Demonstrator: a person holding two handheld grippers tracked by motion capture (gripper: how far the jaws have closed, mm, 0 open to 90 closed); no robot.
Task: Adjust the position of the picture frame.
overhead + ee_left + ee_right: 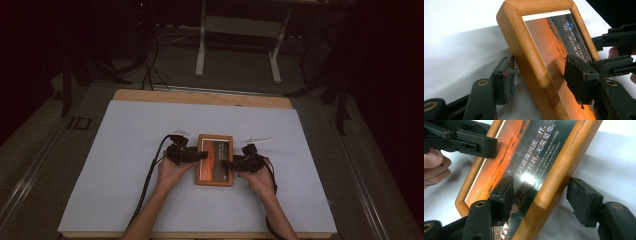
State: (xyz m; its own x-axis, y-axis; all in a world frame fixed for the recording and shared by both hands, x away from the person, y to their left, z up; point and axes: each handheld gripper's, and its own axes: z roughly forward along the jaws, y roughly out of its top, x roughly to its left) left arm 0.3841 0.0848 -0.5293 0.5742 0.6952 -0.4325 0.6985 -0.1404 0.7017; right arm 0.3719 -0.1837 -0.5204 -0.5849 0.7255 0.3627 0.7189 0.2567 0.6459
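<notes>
Jaws of both grippers [202, 155] [225, 163] are spread clear of the frame [214, 159], apparently released flat on the table [125, 150].

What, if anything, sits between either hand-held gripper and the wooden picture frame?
Nothing visible. The picture frame lies flat on the table; the left hand-held gripper and the right hand-held gripper each straddle a side rail, pads apart from the wood.

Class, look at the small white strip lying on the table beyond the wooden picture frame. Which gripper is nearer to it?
Right. The right gripper sits at the picture frame's right edge, just below the white strip; the left gripper is across the frame.
</notes>
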